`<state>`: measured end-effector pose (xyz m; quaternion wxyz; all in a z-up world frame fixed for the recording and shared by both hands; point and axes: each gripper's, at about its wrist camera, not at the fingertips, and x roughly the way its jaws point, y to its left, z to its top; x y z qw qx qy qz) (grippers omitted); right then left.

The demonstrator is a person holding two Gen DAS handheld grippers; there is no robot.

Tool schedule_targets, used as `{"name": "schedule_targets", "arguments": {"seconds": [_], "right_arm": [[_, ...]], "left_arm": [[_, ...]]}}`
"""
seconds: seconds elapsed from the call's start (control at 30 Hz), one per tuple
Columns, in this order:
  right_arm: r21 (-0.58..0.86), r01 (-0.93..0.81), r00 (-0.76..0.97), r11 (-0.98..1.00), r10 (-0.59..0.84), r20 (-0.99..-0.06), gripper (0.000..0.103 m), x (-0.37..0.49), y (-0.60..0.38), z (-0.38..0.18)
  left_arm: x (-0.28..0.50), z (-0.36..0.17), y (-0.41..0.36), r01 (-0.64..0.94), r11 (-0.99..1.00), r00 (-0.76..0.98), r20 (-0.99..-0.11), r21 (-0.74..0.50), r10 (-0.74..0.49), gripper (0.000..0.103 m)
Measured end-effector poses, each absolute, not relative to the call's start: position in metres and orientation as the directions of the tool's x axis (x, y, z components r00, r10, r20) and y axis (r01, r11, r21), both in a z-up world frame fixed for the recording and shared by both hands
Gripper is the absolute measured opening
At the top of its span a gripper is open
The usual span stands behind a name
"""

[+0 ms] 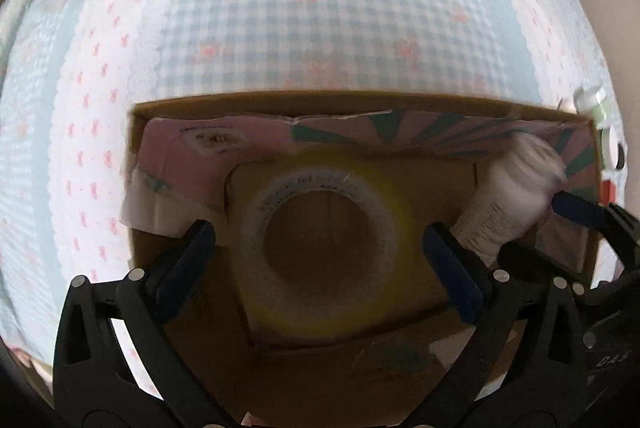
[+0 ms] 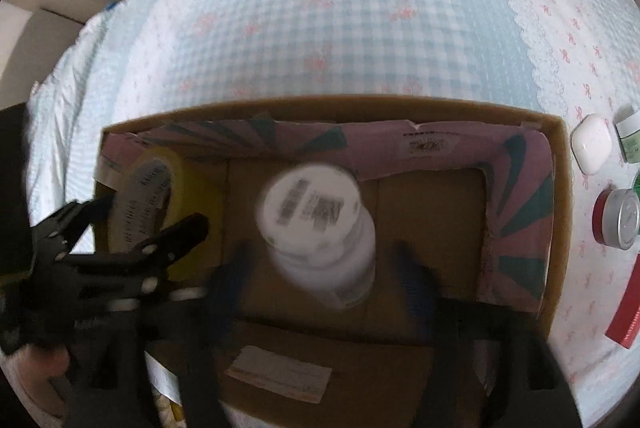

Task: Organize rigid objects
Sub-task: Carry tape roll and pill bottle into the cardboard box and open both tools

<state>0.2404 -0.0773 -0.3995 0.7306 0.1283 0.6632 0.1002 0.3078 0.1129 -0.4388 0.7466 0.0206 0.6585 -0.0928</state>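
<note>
A yellow tape roll (image 1: pixel 326 252) is seen lying inside an open brown cardboard box (image 1: pixel 360 100), between the spread left gripper (image 1: pixel 324 252). A blurred white plastic bottle (image 2: pixel 320 236) is framed by the open-fingered right gripper (image 2: pixel 324 268).

Blurred white bottle (image 2: pixel 320 228) in cardboard box (image 2: pixel 560 212), between spread jaws (yellow tape roll (image 2: pixel 160 200) alongside).

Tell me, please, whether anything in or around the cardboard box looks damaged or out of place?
The cardboard box has a torn pink paper lining with a ragged top edge. The white bottle sits tilted between the open right gripper fingers. The tape roll lies flat.
</note>
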Motion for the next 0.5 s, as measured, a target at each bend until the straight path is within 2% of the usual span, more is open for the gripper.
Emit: {"name": "schedule_targets", "arguments": {"seconds": [0.33, 0.5], "right_arm": [[0.291, 0.019, 0.190, 0.957, 0.282, -0.941, 0.103, 0.232, -0.088, -0.381], [0.267, 0.000, 0.161, 0.964, 0.263, -0.951, 0.103, 0.225, -0.081, -0.376]], "left_arm": [[0.302, -0.420, 0.109, 0.202, 0.975, 0.142, -0.982, -0.093, -0.123, 0.103], [0.289, -0.403, 0.113, 0.223, 0.972, 0.172, -0.978, -0.077, -0.117, 0.103]]}}
